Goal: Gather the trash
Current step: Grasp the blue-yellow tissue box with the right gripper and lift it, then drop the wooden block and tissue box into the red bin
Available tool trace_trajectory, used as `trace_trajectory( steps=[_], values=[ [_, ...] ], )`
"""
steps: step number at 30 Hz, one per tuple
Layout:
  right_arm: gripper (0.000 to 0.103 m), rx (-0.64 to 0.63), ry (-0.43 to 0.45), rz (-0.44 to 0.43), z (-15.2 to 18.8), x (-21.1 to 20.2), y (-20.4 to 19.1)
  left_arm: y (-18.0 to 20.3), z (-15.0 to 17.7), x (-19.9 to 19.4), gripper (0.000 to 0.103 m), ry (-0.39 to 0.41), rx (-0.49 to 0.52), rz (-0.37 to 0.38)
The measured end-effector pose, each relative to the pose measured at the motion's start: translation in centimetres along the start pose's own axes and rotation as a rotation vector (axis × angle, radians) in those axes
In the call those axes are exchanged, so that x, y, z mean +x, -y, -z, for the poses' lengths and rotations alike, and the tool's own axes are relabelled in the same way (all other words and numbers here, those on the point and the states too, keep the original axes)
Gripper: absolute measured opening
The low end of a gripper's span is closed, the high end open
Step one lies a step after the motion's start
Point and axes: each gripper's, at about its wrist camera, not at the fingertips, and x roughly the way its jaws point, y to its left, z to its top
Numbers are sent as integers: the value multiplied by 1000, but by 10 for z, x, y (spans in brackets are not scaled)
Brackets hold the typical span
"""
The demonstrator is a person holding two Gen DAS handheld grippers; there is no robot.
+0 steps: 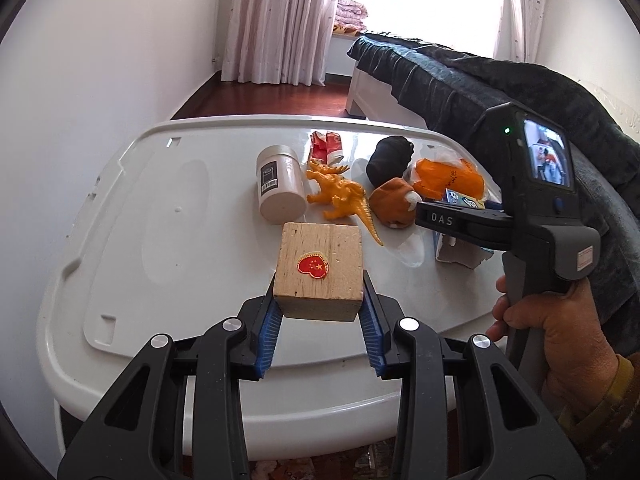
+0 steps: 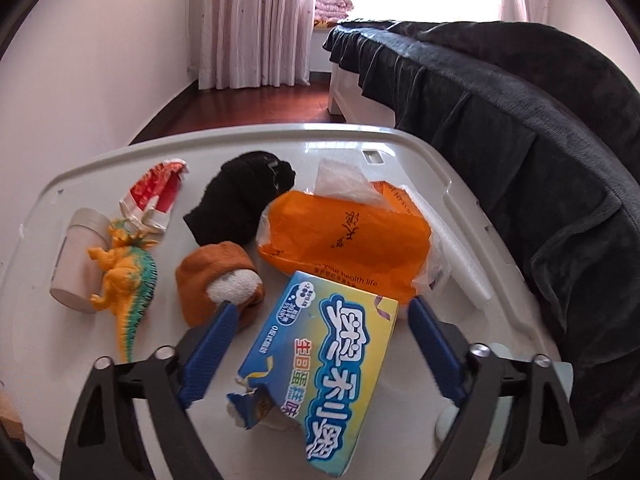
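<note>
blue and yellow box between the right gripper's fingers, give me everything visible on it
The blue and yellow box is thin printed cardboard, blue at the edges fading to yellow, with large white-and-blue Chinese lettering. Its near corner is torn open, ragged white card showing. It lies flat on the white table, long axis running away from the camera. Its far end touches or overlaps the orange bag. The right gripper straddles it with both blue fingers clear of its sides, not pressing.

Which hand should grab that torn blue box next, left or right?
Right. The right gripper already straddles the torn blue box, jaws open on either side of it, pads not yet touching. The left gripper is busy: it is shut on the wooden block, away from the box.
</note>
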Motion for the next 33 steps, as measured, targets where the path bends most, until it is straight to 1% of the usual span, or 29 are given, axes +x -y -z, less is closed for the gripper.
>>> trace_trajectory(
  steps=[1,6,12,15,17,19,21,25,29,32,33],
  values=[
    [67,4,-12,-1,1,3,1,1,0,0,35,0,0,2],
    [65,13,18,-12,11,-8,4,3,2,-1,35,-1,4,6],
    [65,16,58,-59,22,-40,9,7,4,-12,35,15,19,6],
    [65,0,103,-118,30,-78,10,10,10,-28,35,36,24,8],
    [65,-24,119,-158,38,-102,7,11,17,-40,35,43,21,11],
    [65,-55,138,-190,51,-130,5,10,27,-54,35,45,24,7],
    [65,-85,138,-218,68,-154,5,10,38,-66,35,34,28,0],
    [66,-137,84,-260,115,-184,4,5,69,-84,35,-20,34,-9],
    [66,-169,-1,-283,158,-192,1,-3,100,-92,35,-92,26,-10],
    [66,-225,-65,-263,194,-188,-5,-7,119,-91,35,-159,13,-13],
    [69,-231,-89,-255,203,-183,-5,-7,124,-91,36,-179,1,-11]
  ],
)
